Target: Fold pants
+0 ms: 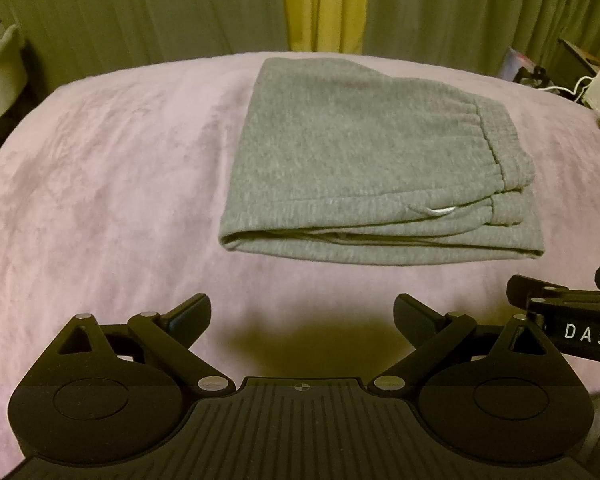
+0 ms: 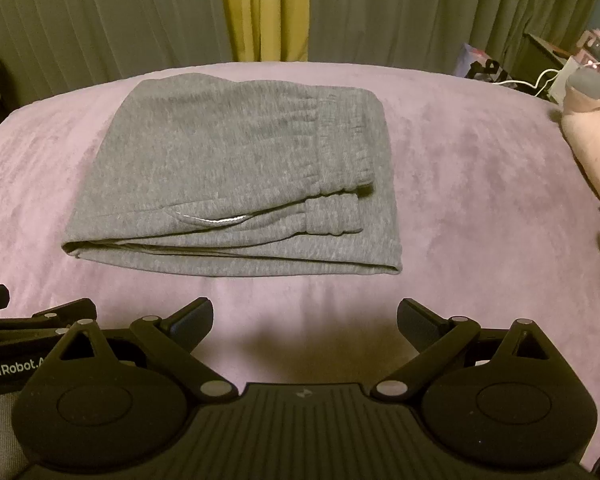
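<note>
A lilac bedspread (image 1: pixel 100 184) fills both views and gives a broad, soft, bare surface for the work, backed by green curtains (image 1: pixel 140 8) at twelve o'clock. On it lie the grey pants (image 1: pixel 356 152), already gathered into a compact rectangular bundle: several layers stacked flat, the folded edge toward six o'clock, the elastic waistband (image 1: pixel 496 136) and a cuff piled at about three o'clock, where the layers end. From the left wrist view the bundle sits at about one o'clock of centre; from the right wrist view the same pants (image 2: pixel 236 184) lie at about eleven o'clock, so the two tools flank it, side by side. Judging by this tidy stack, the folding looks finished or very nearly so, which would explain why both tools hang back at six o'clock, clear of the cloth. A pink plush toy (image 2: pixel 592 148) rests at three o'clock at the bed's edge, well apart from the bundle. The left gripper (image 1: pixel 302 312) has its fingers spread wide, holding and touching nothing; the right gripper (image 2: pixel 305 316) is likewise splayed wide and empty, above bare bedspread.
</note>
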A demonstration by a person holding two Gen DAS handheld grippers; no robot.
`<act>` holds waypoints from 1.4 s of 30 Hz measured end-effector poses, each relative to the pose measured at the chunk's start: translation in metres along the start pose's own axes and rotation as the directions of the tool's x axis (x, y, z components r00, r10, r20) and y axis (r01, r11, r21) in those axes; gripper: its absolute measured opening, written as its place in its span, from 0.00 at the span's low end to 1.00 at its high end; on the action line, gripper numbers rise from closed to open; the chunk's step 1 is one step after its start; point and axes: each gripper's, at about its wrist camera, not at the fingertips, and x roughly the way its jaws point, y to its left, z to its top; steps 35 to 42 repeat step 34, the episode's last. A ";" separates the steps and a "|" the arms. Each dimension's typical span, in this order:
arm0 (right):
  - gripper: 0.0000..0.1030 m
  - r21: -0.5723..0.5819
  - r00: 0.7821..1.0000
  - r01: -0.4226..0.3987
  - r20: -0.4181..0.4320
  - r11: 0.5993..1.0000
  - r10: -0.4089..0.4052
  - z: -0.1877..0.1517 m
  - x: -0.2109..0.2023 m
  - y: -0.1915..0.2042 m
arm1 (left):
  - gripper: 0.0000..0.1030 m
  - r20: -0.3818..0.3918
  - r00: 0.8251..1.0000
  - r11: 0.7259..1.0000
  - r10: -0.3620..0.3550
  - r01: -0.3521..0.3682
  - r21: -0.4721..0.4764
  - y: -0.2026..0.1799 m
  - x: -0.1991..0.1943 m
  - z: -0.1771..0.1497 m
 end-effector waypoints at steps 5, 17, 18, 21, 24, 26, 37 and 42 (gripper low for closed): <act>0.96 -0.001 1.000 0.000 -0.001 1.000 0.000 0.001 0.001 0.000 | 0.98 0.001 1.000 1.000 0.002 -0.002 0.001 -0.001 0.000 0.000; 0.96 -0.001 1.000 -0.003 -0.004 1.000 0.003 0.000 0.002 0.000 | 0.98 0.003 1.000 1.000 0.001 -0.001 -0.002 -0.001 0.000 0.000; 0.96 -0.001 1.000 -0.004 -0.005 1.000 0.004 0.000 0.002 0.000 | 0.98 0.004 1.000 1.000 0.001 -0.001 -0.002 -0.001 0.000 0.000; 0.96 -0.003 1.000 -0.003 -0.003 1.000 0.003 0.000 0.002 0.000 | 0.98 0.003 1.000 1.000 0.001 -0.001 -0.003 -0.002 0.001 0.000; 0.96 -0.003 1.000 -0.003 -0.003 1.000 0.003 0.000 0.003 0.000 | 0.98 0.004 1.000 1.000 -0.002 0.002 -0.005 -0.002 0.001 0.001; 0.96 -0.002 1.000 -0.001 -0.002 1.000 0.001 0.000 0.003 0.000 | 0.98 0.005 1.000 1.000 0.000 0.000 -0.001 -0.002 0.001 0.001; 0.96 0.000 1.000 -0.001 0.002 1.000 0.001 -0.001 0.002 -0.001 | 0.98 0.048 0.999 1.000 0.004 -0.005 0.014 -0.002 -0.005 -0.001; 0.96 0.000 1.000 -0.001 0.002 1.000 0.001 -0.001 0.002 -0.001 | 0.98 0.048 0.999 1.000 0.004 -0.005 0.014 -0.002 -0.005 -0.001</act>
